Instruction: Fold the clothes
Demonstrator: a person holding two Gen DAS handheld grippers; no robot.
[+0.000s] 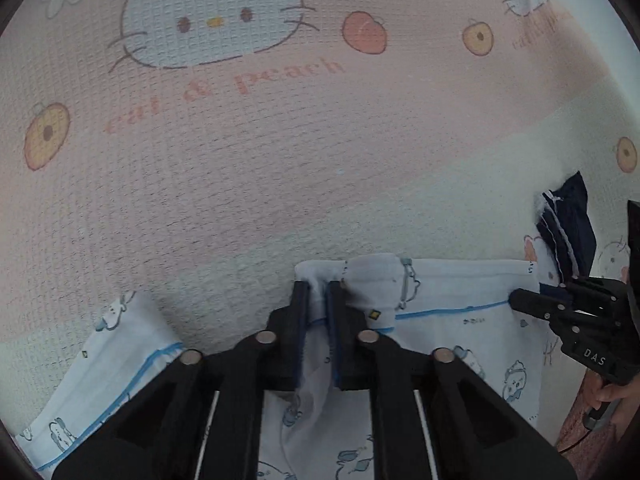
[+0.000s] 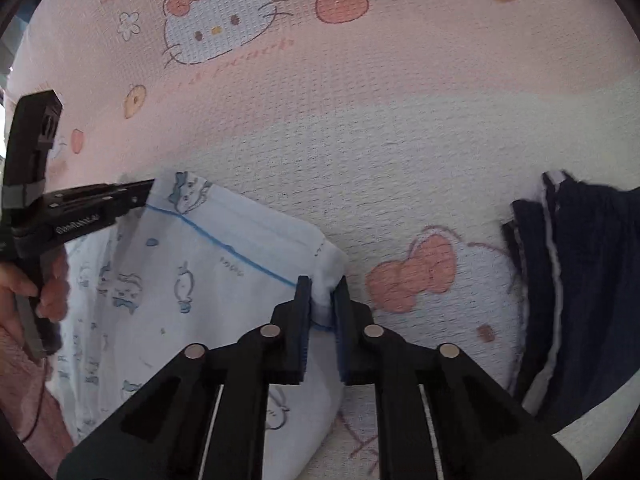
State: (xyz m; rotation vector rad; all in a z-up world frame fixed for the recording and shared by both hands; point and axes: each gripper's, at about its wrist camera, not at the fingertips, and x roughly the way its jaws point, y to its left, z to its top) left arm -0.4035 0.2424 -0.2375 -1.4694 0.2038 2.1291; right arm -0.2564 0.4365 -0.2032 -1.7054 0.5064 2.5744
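White printed garment [image 2: 192, 280] flat on pink blanket [image 2: 360, 120], long axis running gripper to gripper, blue stripe along it. Left gripper [image 1: 319, 292] pinches one end, right gripper [image 2: 322, 292] other corner. Navy cloth [image 2: 580, 280] apart, right.

Both handheld grippers, the left gripper [image 1: 318, 292] and the right gripper [image 2: 322, 292], are matte black plastic with blue-edged finger pads and round silver pins at the linkages. The right one carries white "DAS" lettering; a thin dark cable [image 2: 38, 412] trails over a pink sleeve [image 2: 24, 392].
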